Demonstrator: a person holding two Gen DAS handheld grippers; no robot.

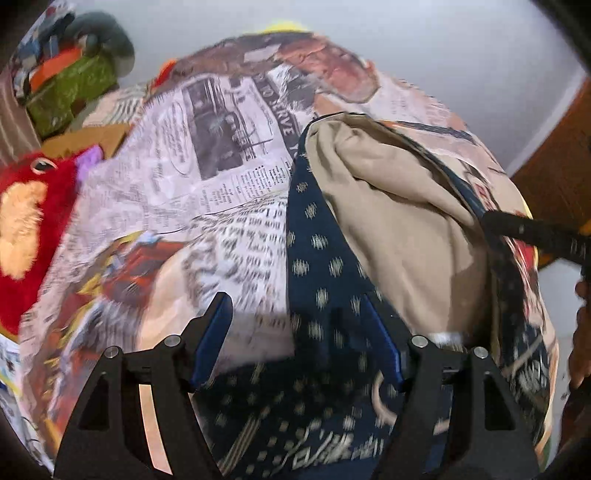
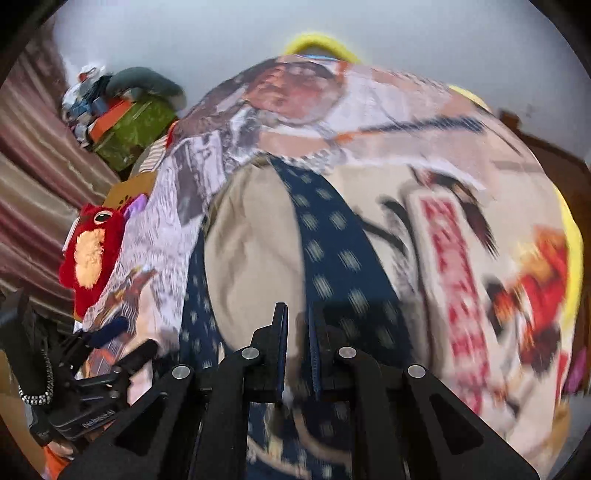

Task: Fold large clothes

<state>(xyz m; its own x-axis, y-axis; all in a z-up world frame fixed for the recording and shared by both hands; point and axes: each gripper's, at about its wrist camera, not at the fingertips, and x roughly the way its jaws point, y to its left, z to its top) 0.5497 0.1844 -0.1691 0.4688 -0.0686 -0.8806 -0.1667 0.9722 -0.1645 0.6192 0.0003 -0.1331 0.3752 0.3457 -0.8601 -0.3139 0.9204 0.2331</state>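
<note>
- Red plush toy (image 1: 26, 229) crowds the bed's edge at 9 o'clock; green box (image 1: 70, 92) at 10.
- Left hand-held gripper (image 1: 295, 343) gapes wide, gripping nothing, over the navy dotted garment (image 1: 314, 236).
- Garment, tan lining up, lies mid-bed on the newsprint-patterned sheet (image 1: 207, 155).
- Right hand-held gripper (image 2: 297, 354) is closed, seemingly pinching navy cloth.
- Open sheet at 3 o'clock; grey wall (image 2: 221, 33) behind.

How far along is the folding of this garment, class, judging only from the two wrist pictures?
Done: little that shows. The navy dotted garment lies rumpled on the newspaper-print sheet, its beige lining exposed, with no neat fold visible. In hand: the right gripper is shut, apparently pinching navy cloth; the left gripper hangs open over the garment. Left: smoothing it and making every fold.
</note>
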